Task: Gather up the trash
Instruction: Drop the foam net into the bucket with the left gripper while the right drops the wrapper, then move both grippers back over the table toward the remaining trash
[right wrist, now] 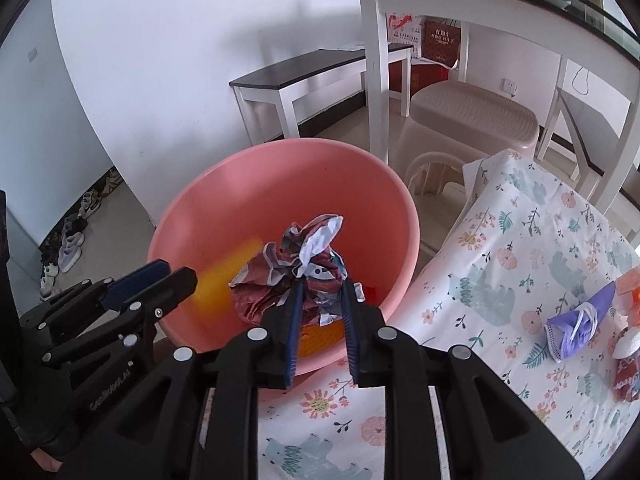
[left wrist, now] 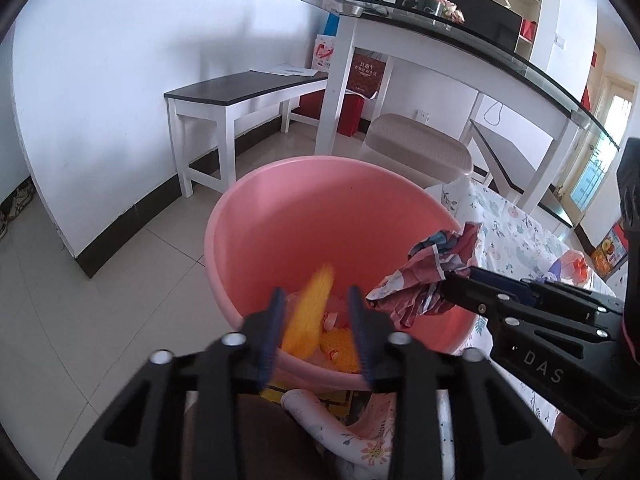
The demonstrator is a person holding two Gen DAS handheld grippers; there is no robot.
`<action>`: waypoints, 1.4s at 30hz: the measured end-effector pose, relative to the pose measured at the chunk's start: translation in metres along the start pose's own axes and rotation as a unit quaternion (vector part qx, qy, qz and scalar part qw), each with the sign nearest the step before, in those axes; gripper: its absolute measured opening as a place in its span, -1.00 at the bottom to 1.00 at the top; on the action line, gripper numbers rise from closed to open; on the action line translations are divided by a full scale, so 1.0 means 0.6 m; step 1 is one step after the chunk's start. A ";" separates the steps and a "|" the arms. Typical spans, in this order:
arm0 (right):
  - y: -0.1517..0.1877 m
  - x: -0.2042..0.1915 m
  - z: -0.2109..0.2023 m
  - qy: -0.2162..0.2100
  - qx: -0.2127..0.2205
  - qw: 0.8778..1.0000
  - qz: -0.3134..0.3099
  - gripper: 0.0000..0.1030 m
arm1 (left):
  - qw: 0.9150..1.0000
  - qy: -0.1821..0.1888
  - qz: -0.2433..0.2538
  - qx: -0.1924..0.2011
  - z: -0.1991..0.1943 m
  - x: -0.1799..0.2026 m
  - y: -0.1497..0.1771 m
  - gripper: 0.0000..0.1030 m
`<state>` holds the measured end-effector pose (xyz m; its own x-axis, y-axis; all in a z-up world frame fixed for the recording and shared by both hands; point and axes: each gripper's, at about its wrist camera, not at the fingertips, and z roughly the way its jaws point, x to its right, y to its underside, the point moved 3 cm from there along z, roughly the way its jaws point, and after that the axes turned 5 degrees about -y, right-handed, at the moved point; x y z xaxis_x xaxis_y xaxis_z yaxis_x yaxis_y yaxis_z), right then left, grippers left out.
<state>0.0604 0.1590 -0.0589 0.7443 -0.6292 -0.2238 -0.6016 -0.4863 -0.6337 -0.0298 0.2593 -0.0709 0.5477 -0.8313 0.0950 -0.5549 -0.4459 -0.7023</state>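
Note:
A pink basin (left wrist: 320,216) stands beside the table, also in the right wrist view (right wrist: 248,200). My left gripper (left wrist: 316,300) is open above it, and a blurred yellow wrapper (left wrist: 310,314) is between its fingers, apparently falling. Other yellow trash (left wrist: 340,348) lies in the basin. My right gripper (right wrist: 322,286) is shut on a crumpled red-and-white wrapper (right wrist: 296,272) over the basin; it also shows in the left wrist view (left wrist: 420,276). A purple face mask (right wrist: 576,326) and red packets (right wrist: 626,364) lie on the floral tablecloth (right wrist: 500,280).
A beige plastic stool (right wrist: 468,124) stands behind the basin. A white bench with a dark top (left wrist: 240,92) is along the wall. A glass-topped white desk (left wrist: 440,40) is behind. Shoes (right wrist: 68,248) line the wall at left.

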 end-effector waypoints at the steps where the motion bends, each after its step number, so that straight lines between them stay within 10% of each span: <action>1: 0.000 0.000 0.000 -0.003 0.000 1.000 0.002 -0.56 | 1.000 0.002 -0.003 0.002 -0.001 -0.001 -0.001 -0.26; 25: 0.021 0.034 -0.064 -0.009 0.042 0.999 0.032 -0.51 | 0.998 0.036 0.010 0.042 -0.044 0.040 -0.013 -0.22; 42: 0.095 0.187 -0.179 0.077 0.086 0.988 0.107 -0.51 | 0.992 0.092 0.067 0.048 -0.060 0.163 -0.004 -0.23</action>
<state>0.0785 -0.0045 -0.0406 0.5442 -0.7975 -0.2604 -0.6729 -0.2296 -0.7031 0.0027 0.1670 -0.0346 0.3439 -0.9316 0.1176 -0.5477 -0.3007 -0.7808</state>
